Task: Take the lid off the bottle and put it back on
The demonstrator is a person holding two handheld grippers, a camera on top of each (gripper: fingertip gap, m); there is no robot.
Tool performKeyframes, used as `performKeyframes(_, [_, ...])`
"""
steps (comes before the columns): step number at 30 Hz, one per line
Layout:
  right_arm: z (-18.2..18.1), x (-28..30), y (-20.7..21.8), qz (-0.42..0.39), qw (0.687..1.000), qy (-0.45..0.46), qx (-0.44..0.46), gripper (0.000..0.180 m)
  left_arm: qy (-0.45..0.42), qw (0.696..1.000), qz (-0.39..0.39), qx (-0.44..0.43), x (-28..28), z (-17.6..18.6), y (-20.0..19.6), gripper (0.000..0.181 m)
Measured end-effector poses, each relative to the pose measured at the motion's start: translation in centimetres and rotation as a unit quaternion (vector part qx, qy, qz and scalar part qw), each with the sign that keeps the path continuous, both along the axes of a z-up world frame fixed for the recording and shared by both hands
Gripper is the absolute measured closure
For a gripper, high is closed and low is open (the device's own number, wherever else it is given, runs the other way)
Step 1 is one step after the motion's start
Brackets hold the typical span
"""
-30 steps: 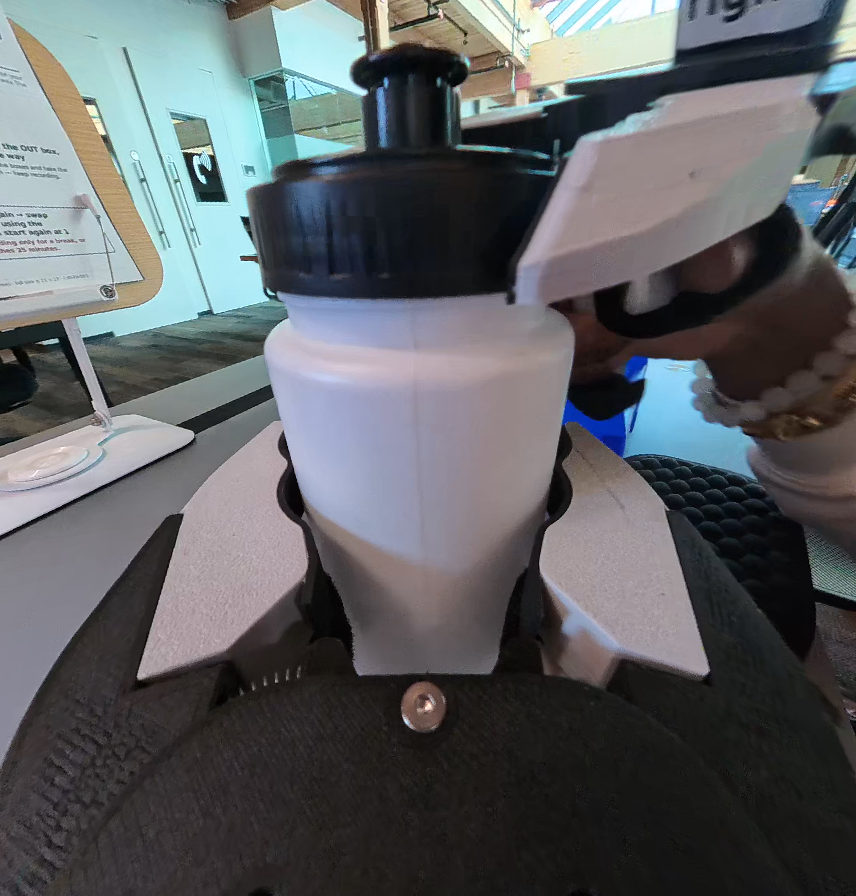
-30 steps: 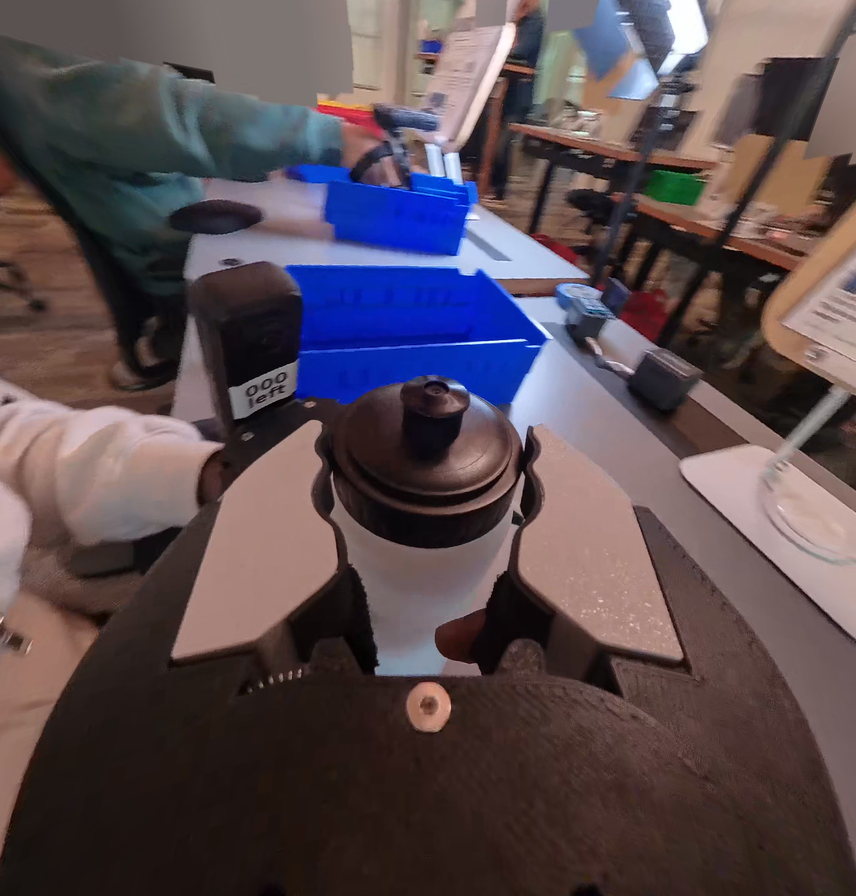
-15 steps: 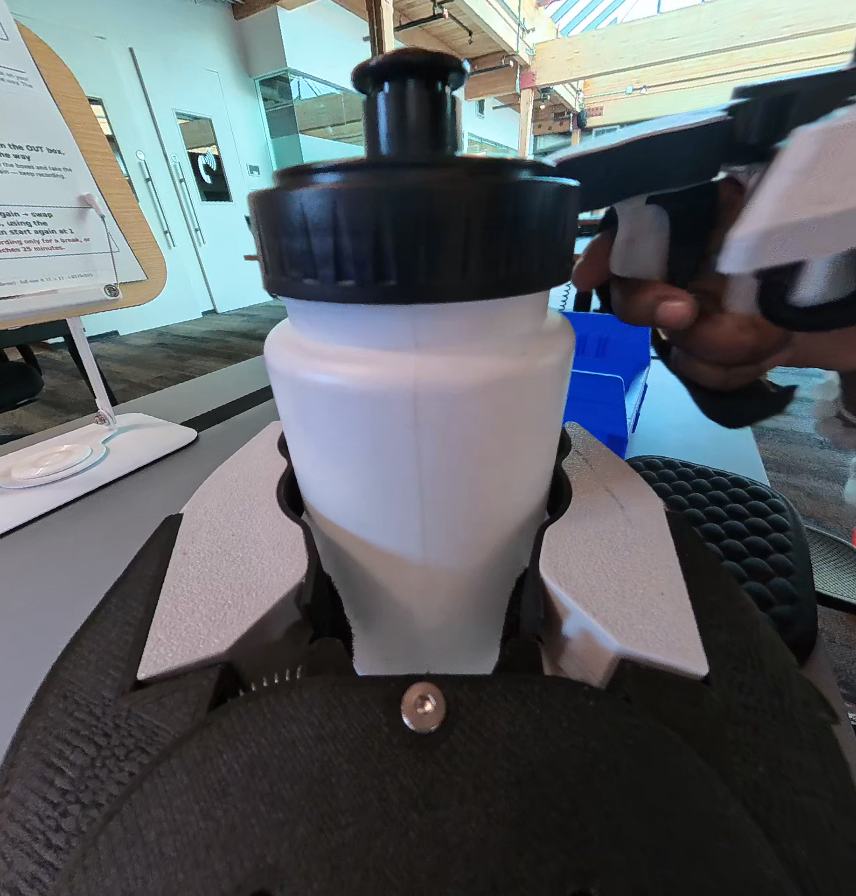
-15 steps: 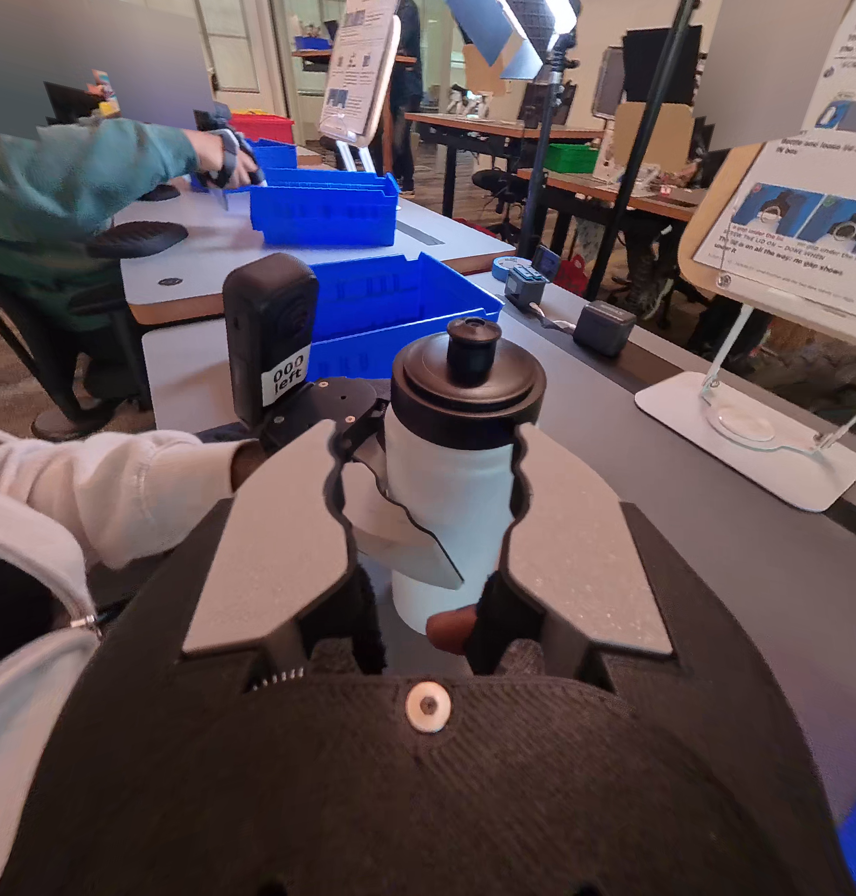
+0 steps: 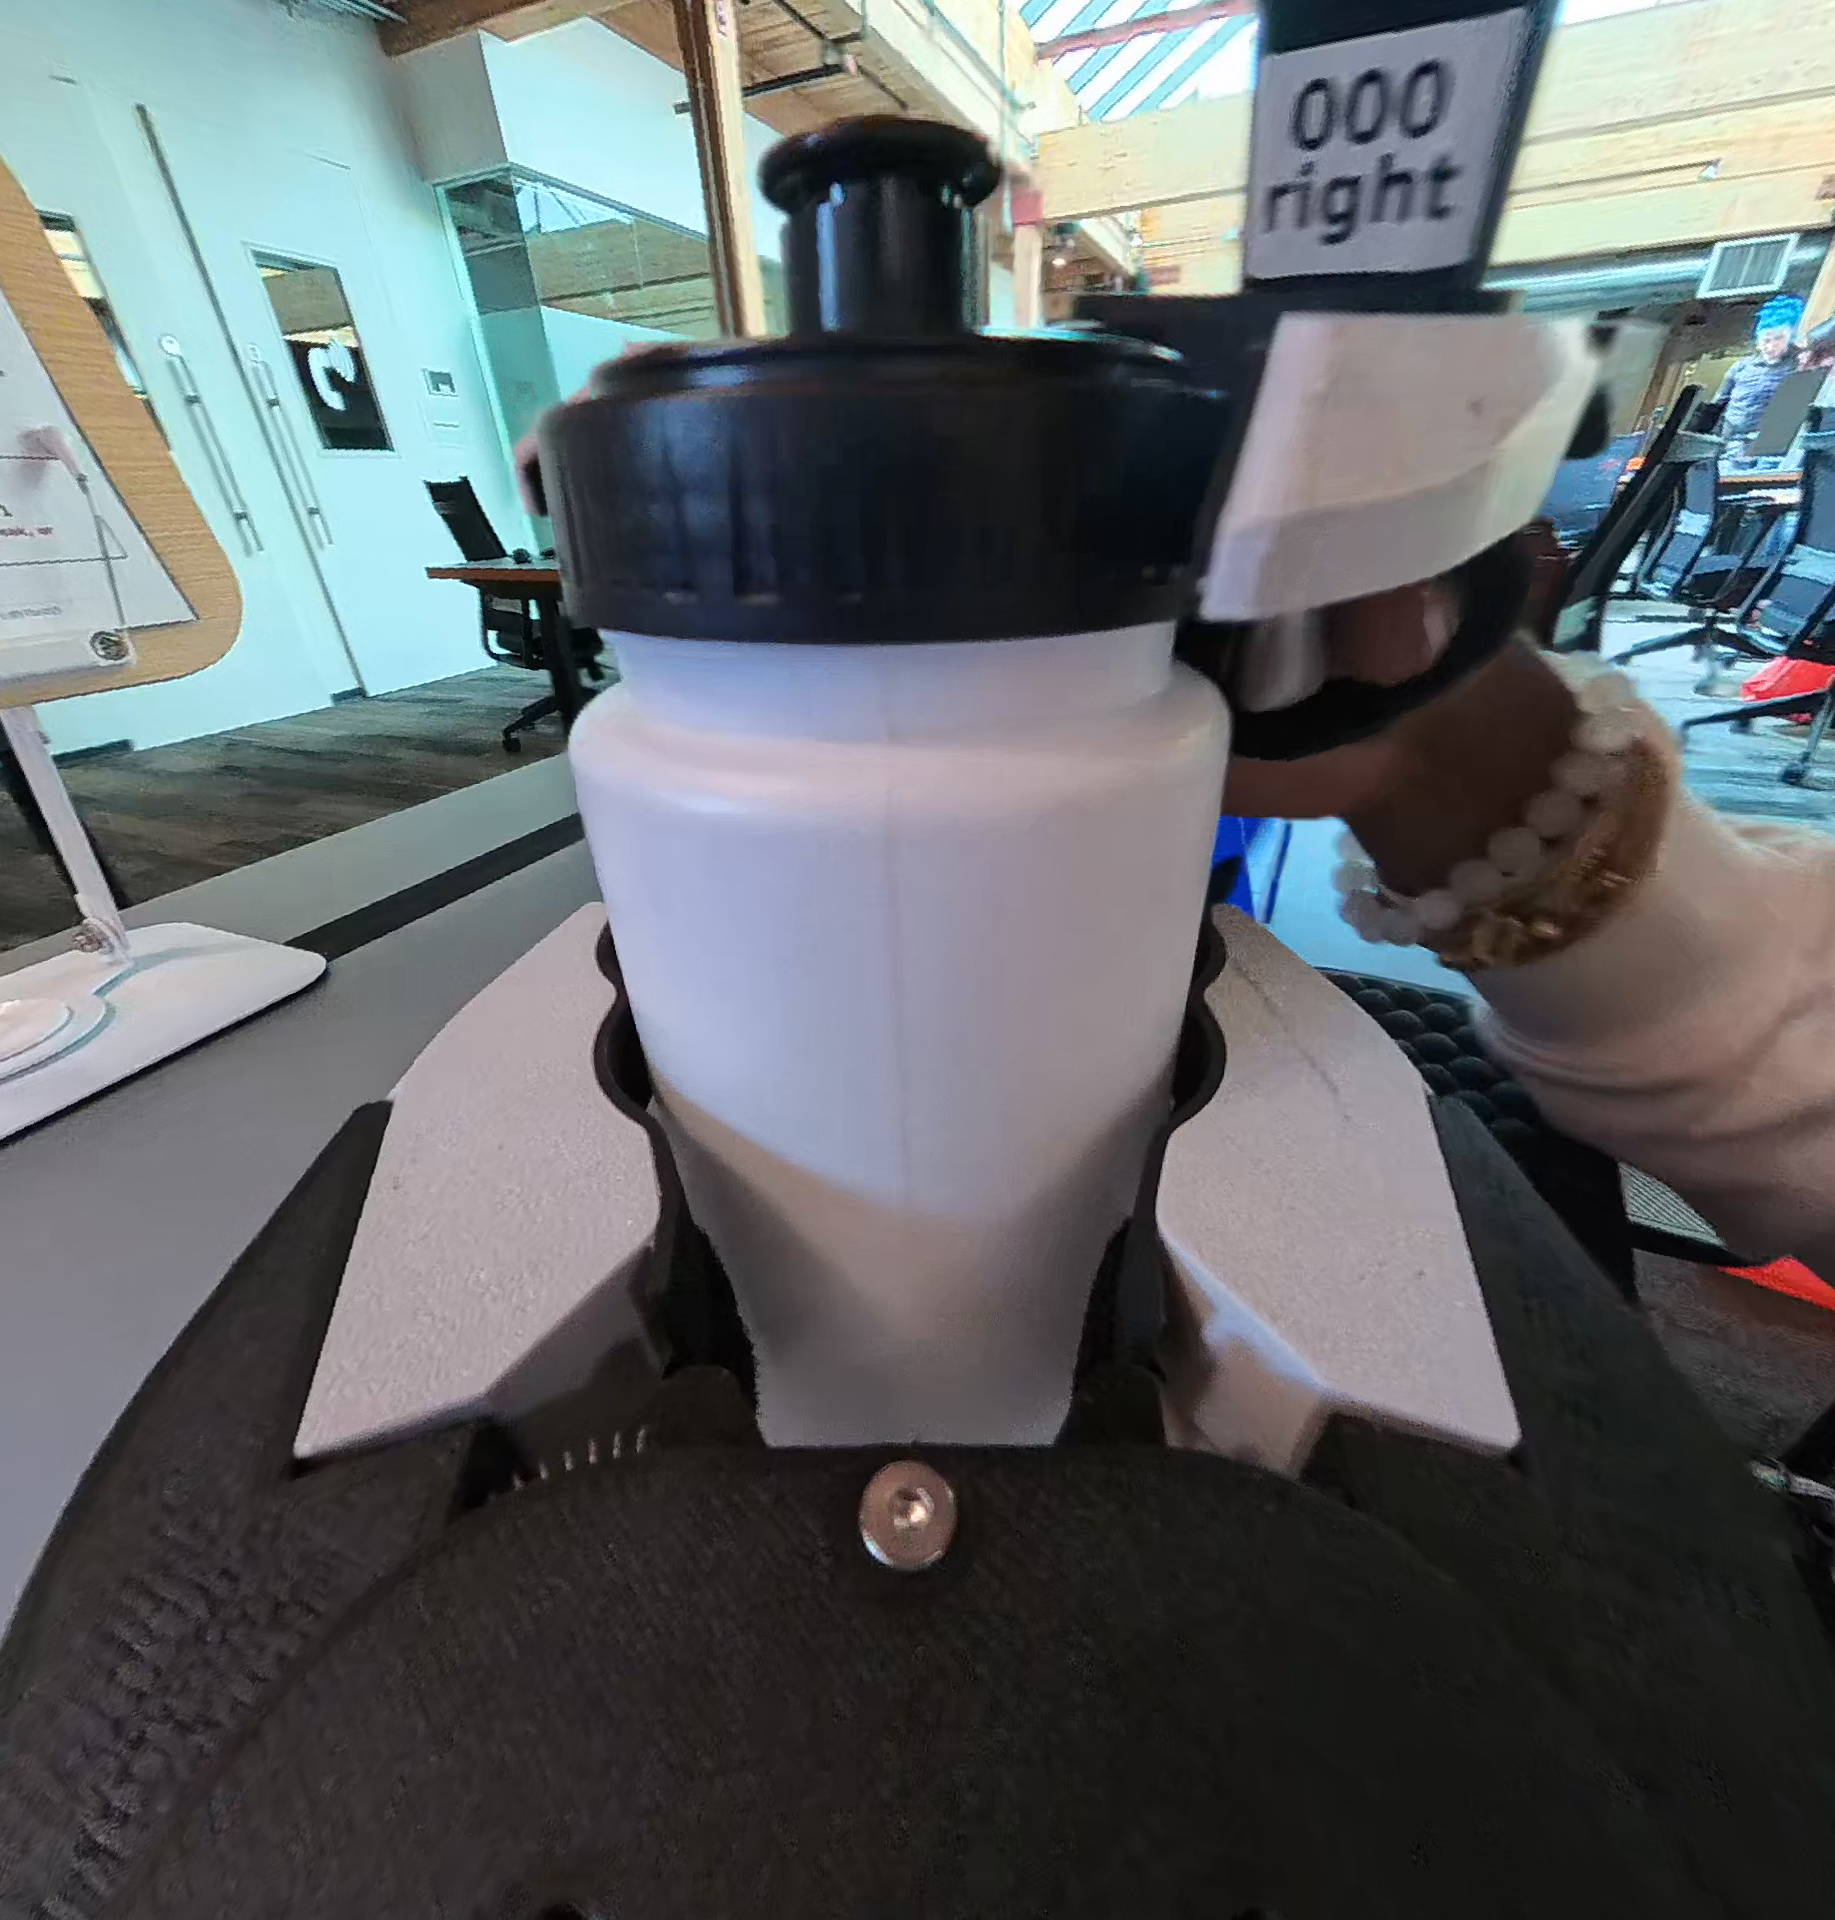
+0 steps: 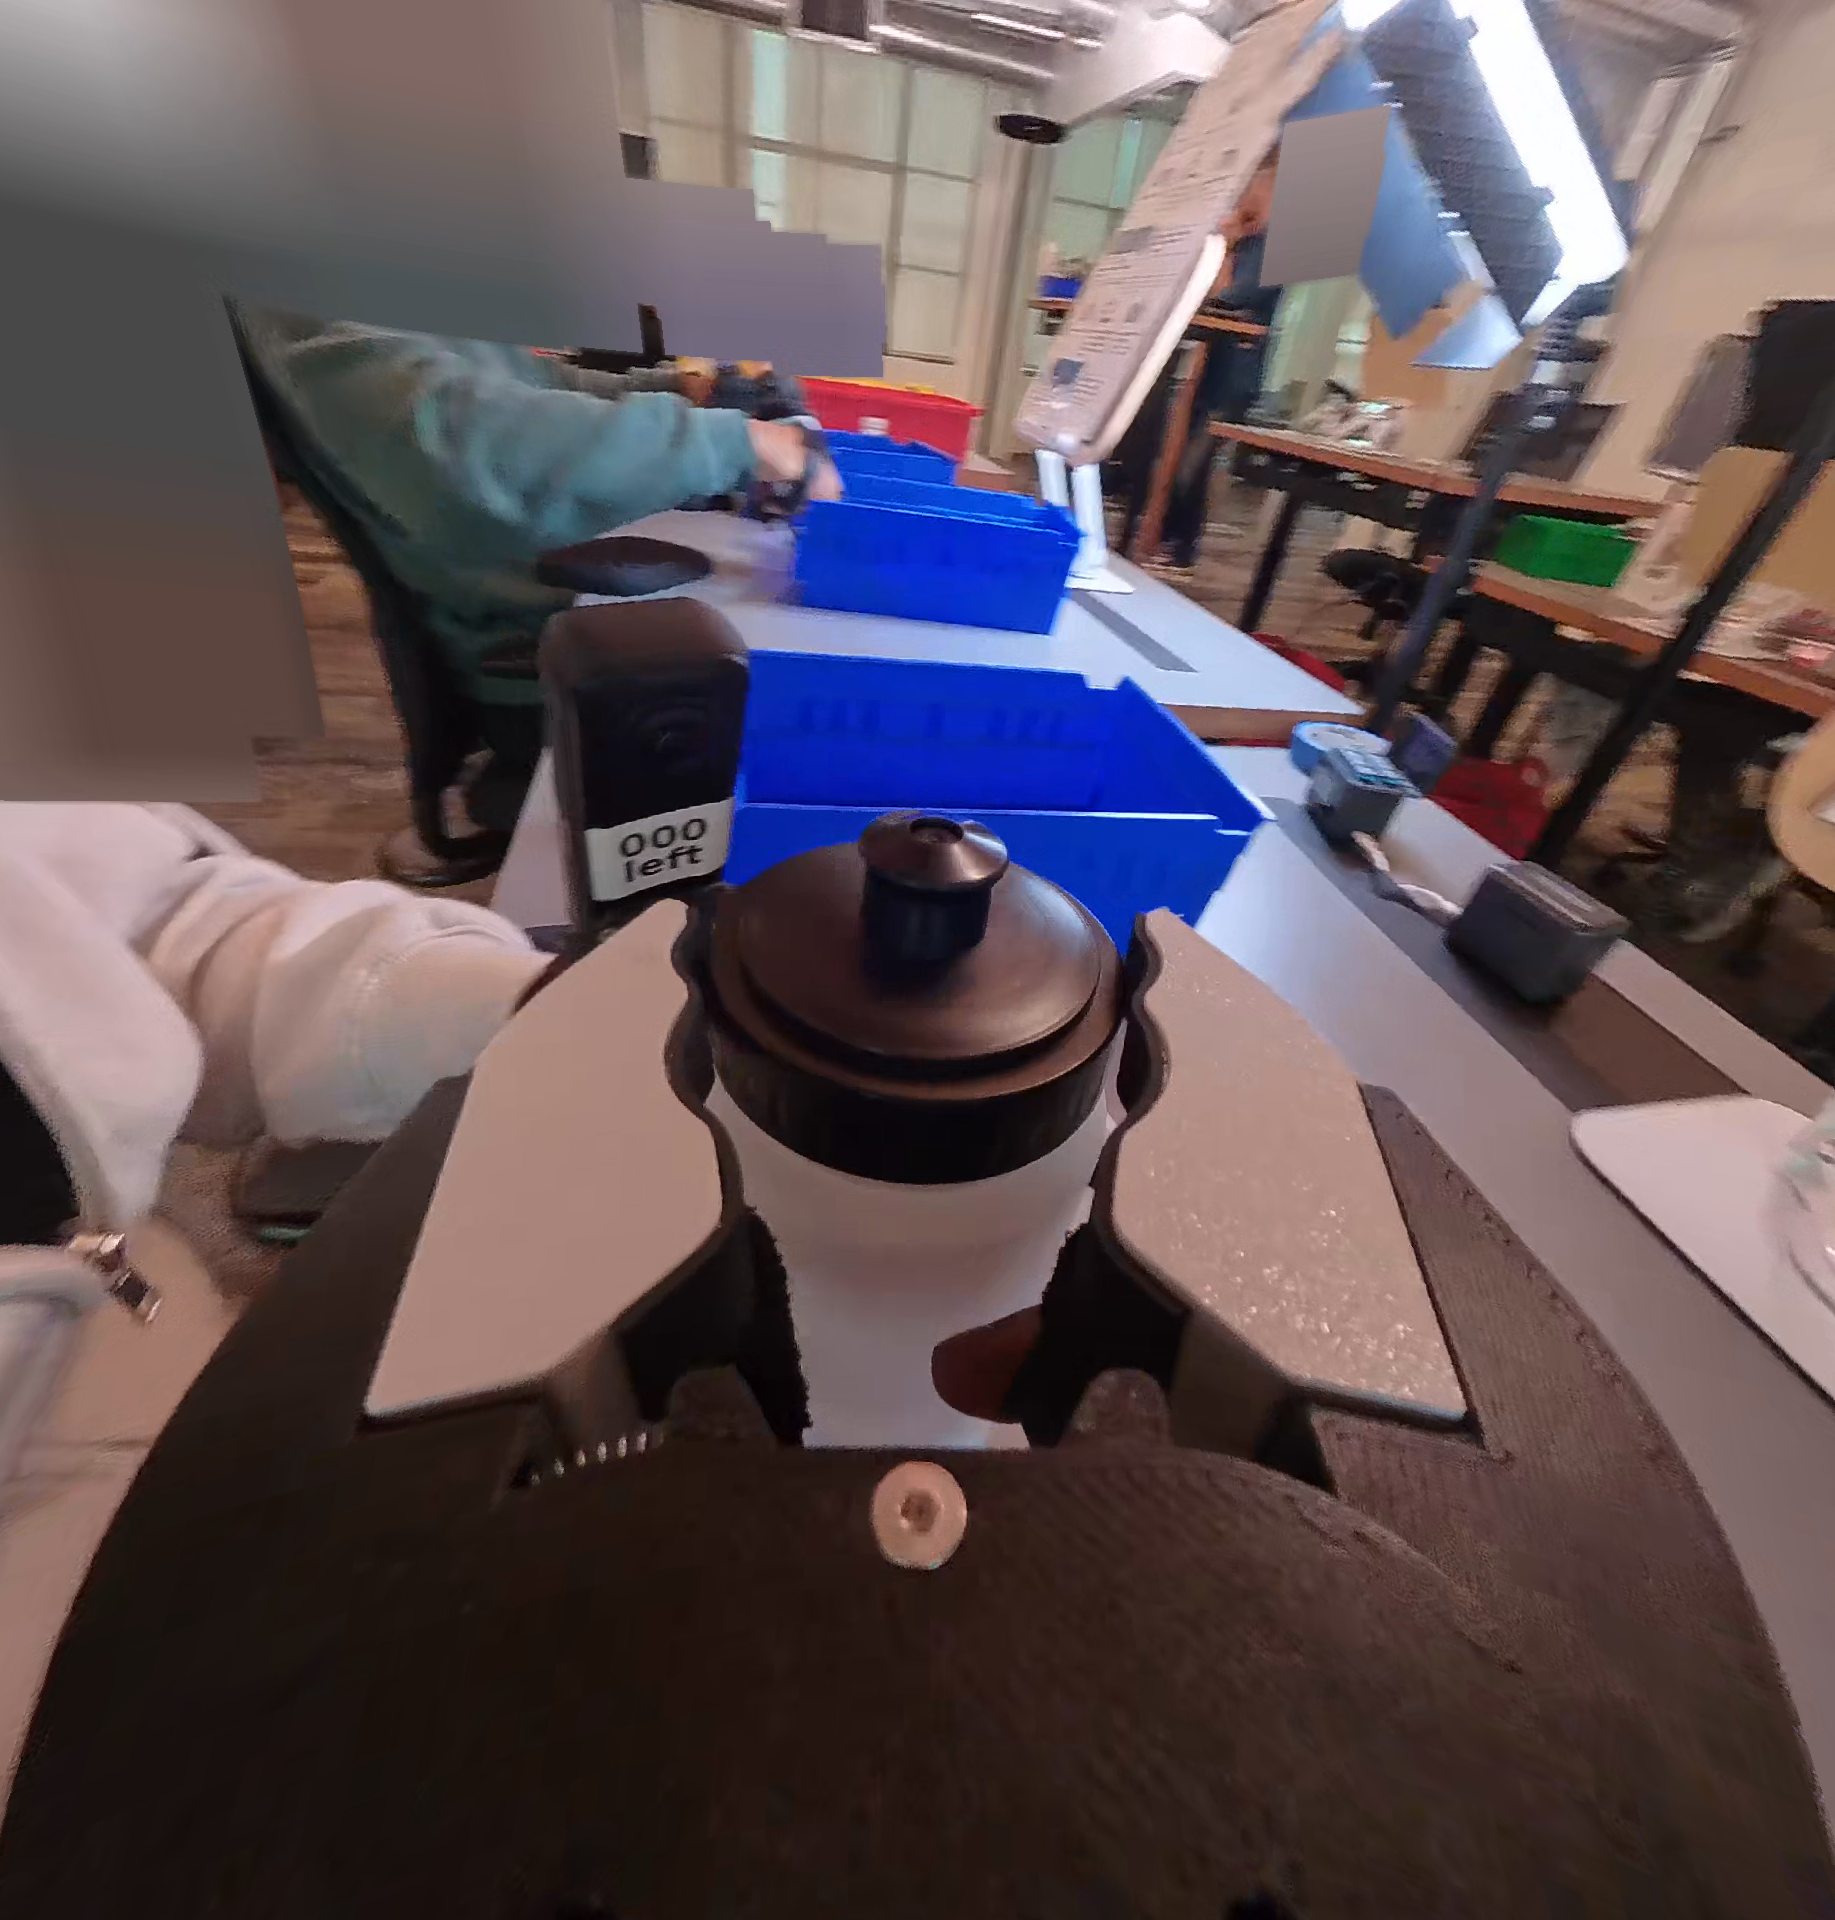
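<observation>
Over the grey table (image 6: 1308, 914), the left gripper (image 5: 908, 1049) holds the white bottle (image 5: 892, 935) clamped upright, while the right gripper (image 6: 913, 1023), away half a second ago, has returned and closed around the black lid (image 6: 908, 1039), probably for another twist

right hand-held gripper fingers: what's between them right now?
The bottle's black lid sits between the right hand-held gripper fingers, which close on its sides, white bottle below. The right wrist view shows it best.
</observation>
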State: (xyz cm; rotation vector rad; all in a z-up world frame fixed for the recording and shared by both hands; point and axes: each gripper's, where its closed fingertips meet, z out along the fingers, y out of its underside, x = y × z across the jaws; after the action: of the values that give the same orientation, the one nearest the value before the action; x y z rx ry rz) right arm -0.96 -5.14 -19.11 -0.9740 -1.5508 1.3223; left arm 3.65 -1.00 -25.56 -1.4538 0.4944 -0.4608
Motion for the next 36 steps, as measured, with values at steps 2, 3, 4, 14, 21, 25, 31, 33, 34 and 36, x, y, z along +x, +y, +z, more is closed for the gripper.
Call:
performKeyframes(2, [0.0, -0.2, 0.4, -0.076, 0.997, 0.001, -0.009, 0.103, 0.001, 1.000, 0.016, -0.001, -0.1, 0.0, 0.1, 0.081])
performKeyframes(3, [0.0, -0.2, 0.7, -0.122, 0.993, 0.003, -0.011, 0.103, 0.001, 1.000, 0.021, 0.000, -0.1, 0.0, 0.1, 0.081])
performKeyframes(4, [-0.1, -0.2, 0.9, -0.169, 0.986, 0.001, -0.009, 0.103, 0.002, 1.000, 0.022, 0.002, -0.1, 0.0, 0.1, 0.081])
performKeyframes(14, [-0.4, 1.3, -1.2, 0.056, 0.998, -0.037, -0.016, 0.078, -0.017, 0.998, -0.064, 0.004, 1.0, 0.1, -1.3, 0.081])
performKeyframes(21, [-0.9, 0.9, -2.0, 0.067, 0.998, -0.015, 0.011, 0.101, -0.016, 0.996, -0.081, 0.013, 1.7, 0.2, -2.0, 0.081])
performKeyframes(25, [-0.9, 0.3, -0.5, -0.108, 0.994, -0.003, -0.015, 0.101, -0.018, 0.999, -0.041, 0.011, 1.3, 0.2, -1.4, 0.081])
performKeyframes(31, [-1.1, 0.6, -0.8, -0.162, 0.986, -0.019, 0.029, 0.087, -0.013, 0.999, -0.049, 0.016, 1.4, 0.2, -1.5, 0.081])
performKeyframes(33, [-1.0, 0.9, -1.9, -0.059, 0.998, -0.026, 0.010, 0.072, -0.016, 0.998, -0.067, 0.016, 1.6, 0.2, -1.7, 0.081])
performKeyframes(34, [-0.8, 1.3, -2.3, -0.010, 1.000, -0.025, 0.000, 0.071, -0.017, 0.997, -0.073, 0.016, 1.6, 0.2, -1.8, 0.081])
performKeyframes(36, [-0.2, 1.7, -2.1, 0.044, 0.999, -0.013, -0.003, 0.074, -0.017, 0.997, -0.080, 0.016, 1.7, 0.2, -1.9, 0.081])
